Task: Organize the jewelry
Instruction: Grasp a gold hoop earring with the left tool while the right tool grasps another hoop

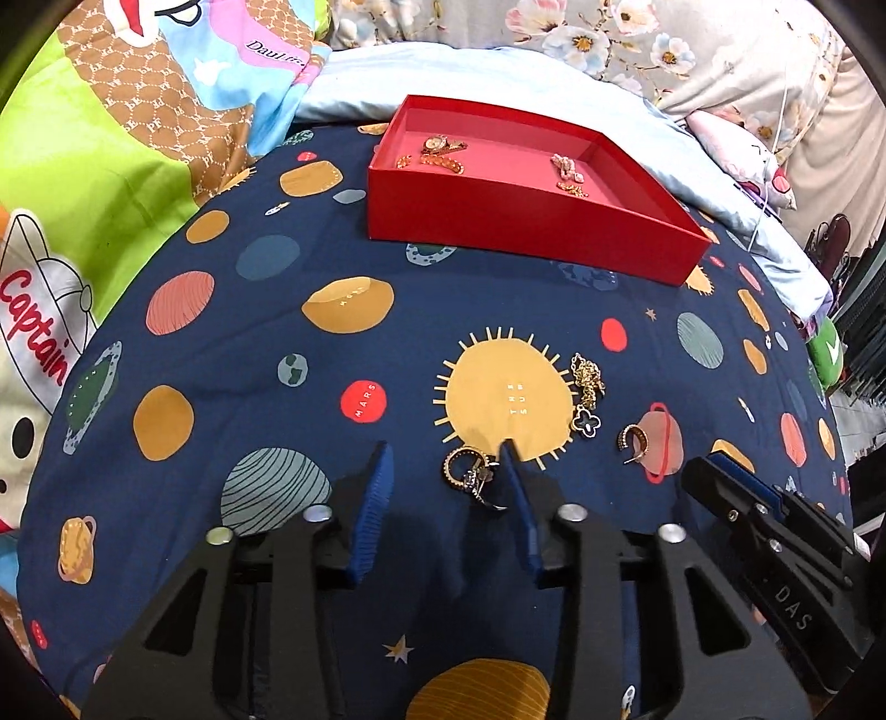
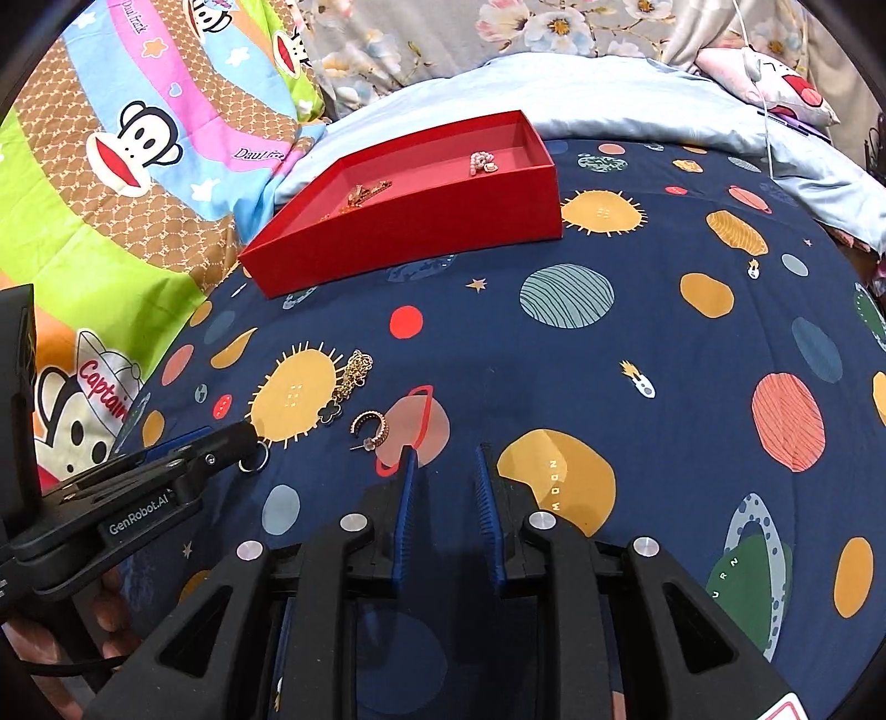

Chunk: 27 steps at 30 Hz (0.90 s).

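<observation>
A small cluster of rings lies on the navy planet-print bedsheet, at the lower edge of a printed yellow sun. The left gripper is spread wide around this cluster, its right finger touching or just beside the rings, its left finger well clear. Just to the right lie a gold chain with a black clover pendant and, beside that, a gold hoop earring on a pink ringed planet.

The right gripper hovers low over the sheet near the hoop earring, its fingers set moderately apart with nothing between them.

Farther back on the sheet stands a shallow red box, open on top, with a watch and gold chains in its left part and a pinkish beaded piece toward the right.

Behind the box lies a pale blue quilt, then floral fabric. A bright cartoon-monkey blanket fills the left side.
</observation>
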Each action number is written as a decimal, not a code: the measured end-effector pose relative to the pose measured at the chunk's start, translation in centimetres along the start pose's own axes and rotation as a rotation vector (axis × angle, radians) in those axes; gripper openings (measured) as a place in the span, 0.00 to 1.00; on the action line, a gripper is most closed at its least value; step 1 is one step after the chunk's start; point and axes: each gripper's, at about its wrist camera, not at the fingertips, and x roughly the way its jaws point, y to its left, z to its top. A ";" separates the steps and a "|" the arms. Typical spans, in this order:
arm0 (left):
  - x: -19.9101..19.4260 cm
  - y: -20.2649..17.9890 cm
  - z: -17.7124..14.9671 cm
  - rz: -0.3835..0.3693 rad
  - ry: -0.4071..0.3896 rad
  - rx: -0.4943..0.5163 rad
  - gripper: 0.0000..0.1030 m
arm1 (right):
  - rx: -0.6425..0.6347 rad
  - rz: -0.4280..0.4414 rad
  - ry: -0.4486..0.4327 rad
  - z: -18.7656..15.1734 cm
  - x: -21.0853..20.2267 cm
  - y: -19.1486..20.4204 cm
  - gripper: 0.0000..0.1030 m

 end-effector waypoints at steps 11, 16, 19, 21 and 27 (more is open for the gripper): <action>-0.2 -0.5 -0.3 -0.038 0.005 0.015 0.16 | -0.003 0.001 -0.002 0.0 0.0 0.2 0.24; -1.3 0.5 0.5 -0.031 -0.026 -0.009 0.16 | -0.009 0.010 -0.004 0.1 -0.1 0.5 0.24; -1.9 1.4 1.1 -0.016 -0.048 -0.025 0.16 | -0.021 0.017 -0.002 0.2 0.0 0.9 0.24; -2.0 2.0 1.3 -0.006 -0.055 -0.035 0.16 | -0.034 0.022 0.002 0.3 0.2 1.5 0.24; -1.9 3.7 1.4 0.017 -0.057 -0.063 0.16 | -0.050 0.035 0.013 0.6 1.5 2.7 0.24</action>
